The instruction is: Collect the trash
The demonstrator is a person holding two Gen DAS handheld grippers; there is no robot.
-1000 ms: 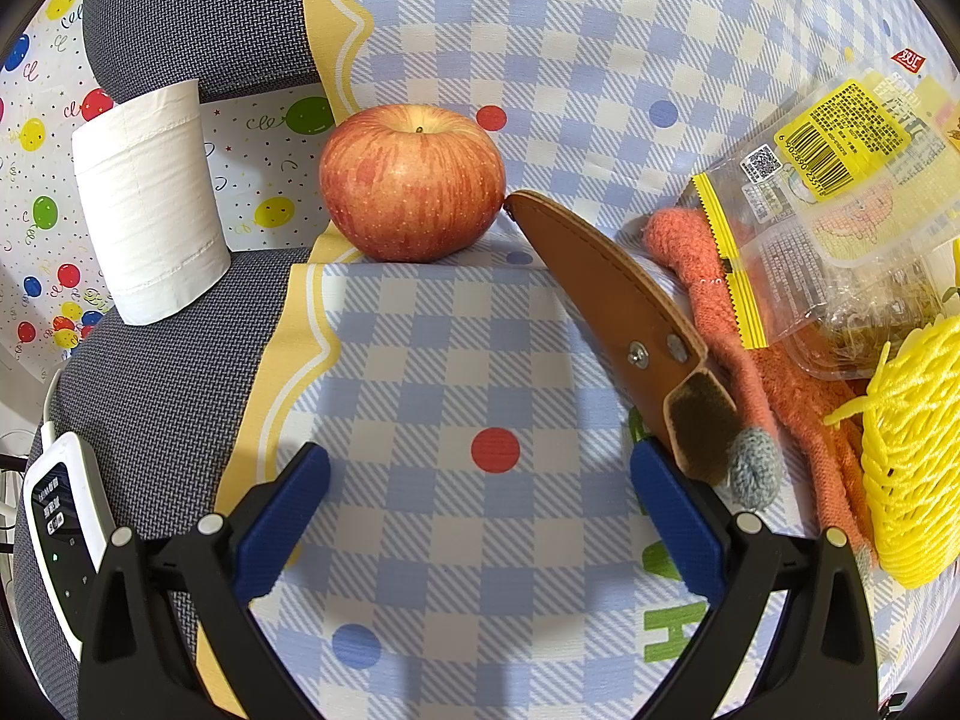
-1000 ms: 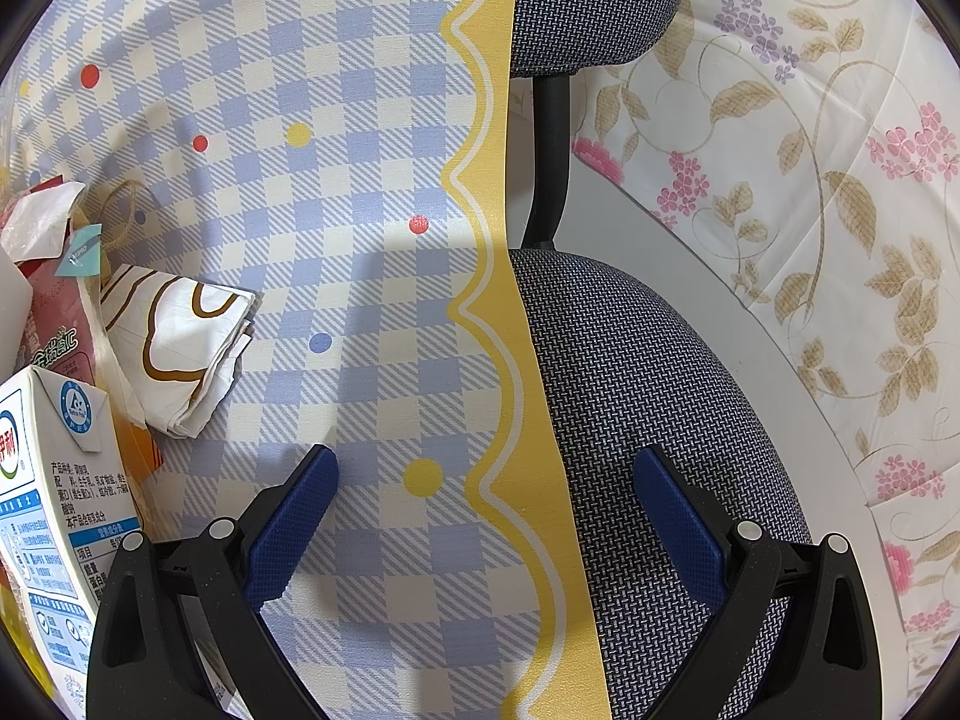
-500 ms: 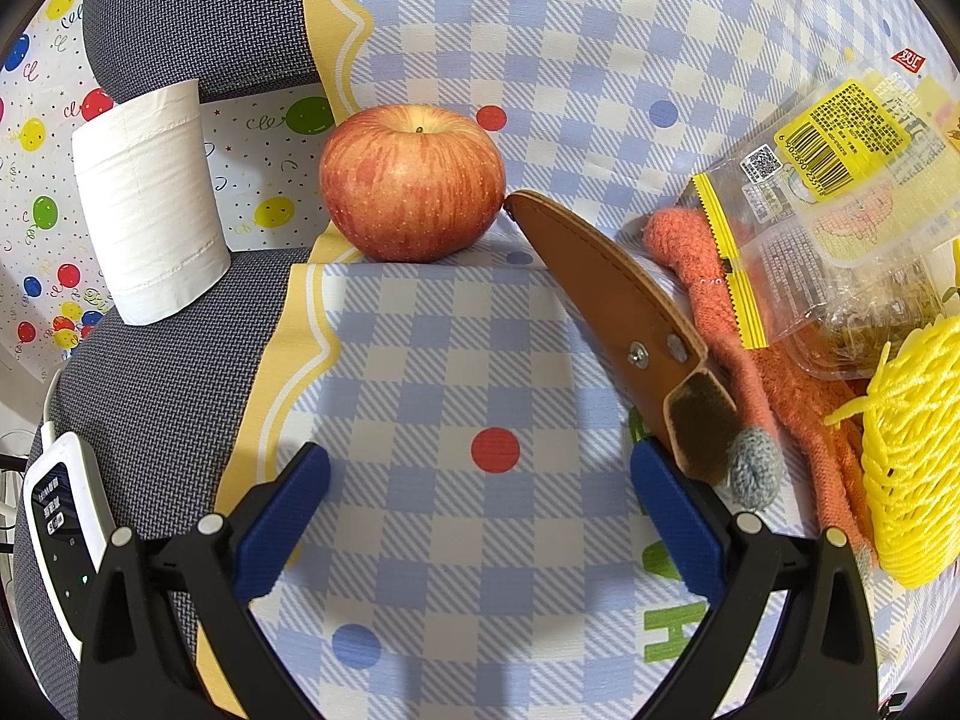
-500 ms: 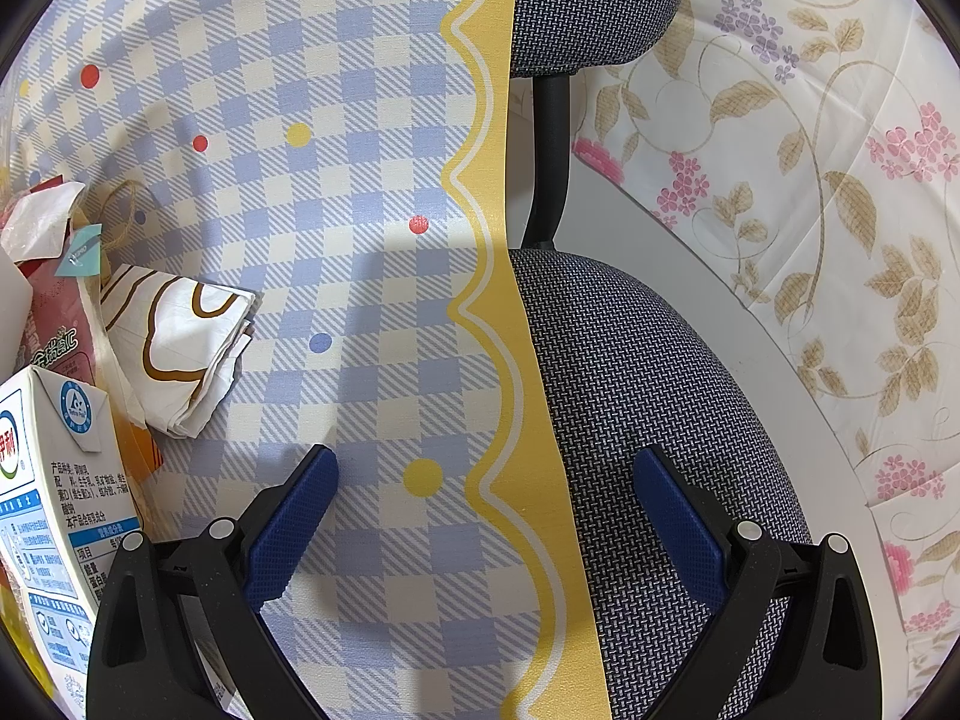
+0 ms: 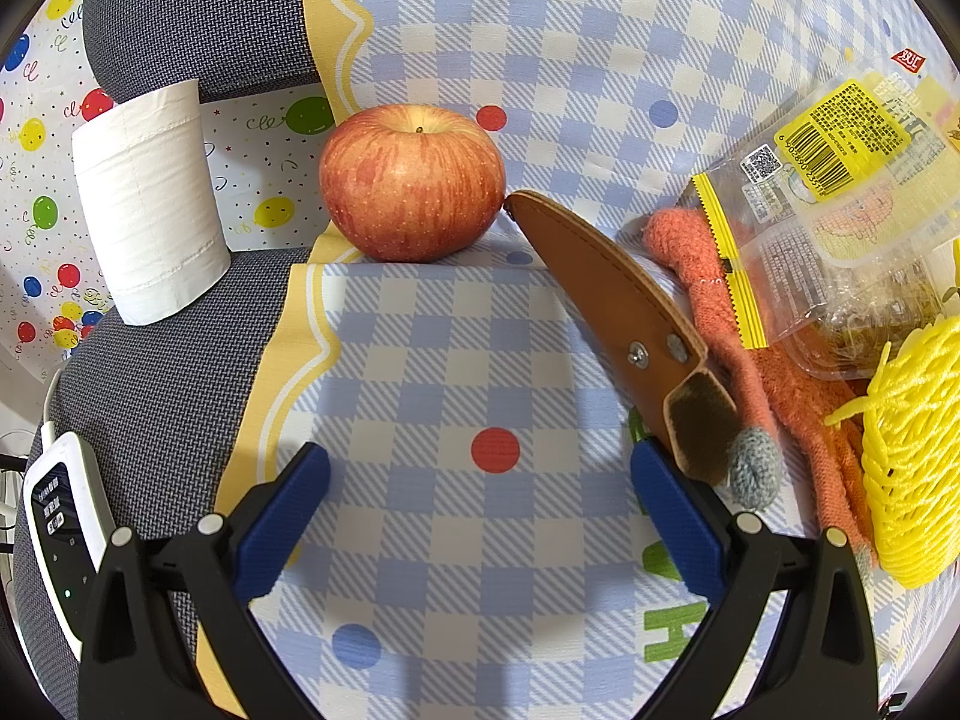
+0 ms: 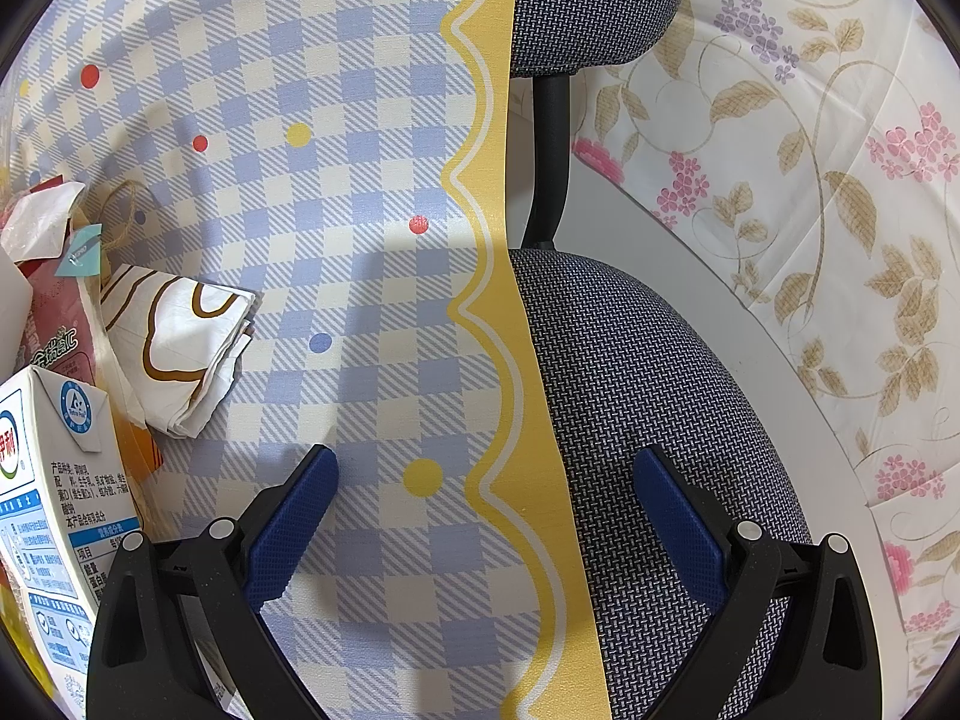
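Note:
In the left wrist view my left gripper [image 5: 480, 480] is open and empty over the blue checked cloth [image 5: 456, 360]. At the right lie a clear and yellow snack wrapper [image 5: 840, 180] and a yellow foam fruit net [image 5: 912, 450]. In the right wrist view my right gripper [image 6: 486, 480] is open and empty, straddling the cloth's yellow border [image 6: 522, 420]. At the left edge lie a crumpled white paper wrapper [image 6: 180, 348], a milk carton [image 6: 48, 480] and a red packet [image 6: 54, 312].
A red apple [image 5: 414, 180], a brown leather sheath [image 5: 624, 324] and orange knitted gloves [image 5: 750, 360] lie ahead of the left gripper. A toilet roll [image 5: 150, 204] and a white remote [image 5: 60, 522] sit on a grey chair seat [image 5: 162, 396]. A grey chair [image 6: 648, 396] stands right of the cloth.

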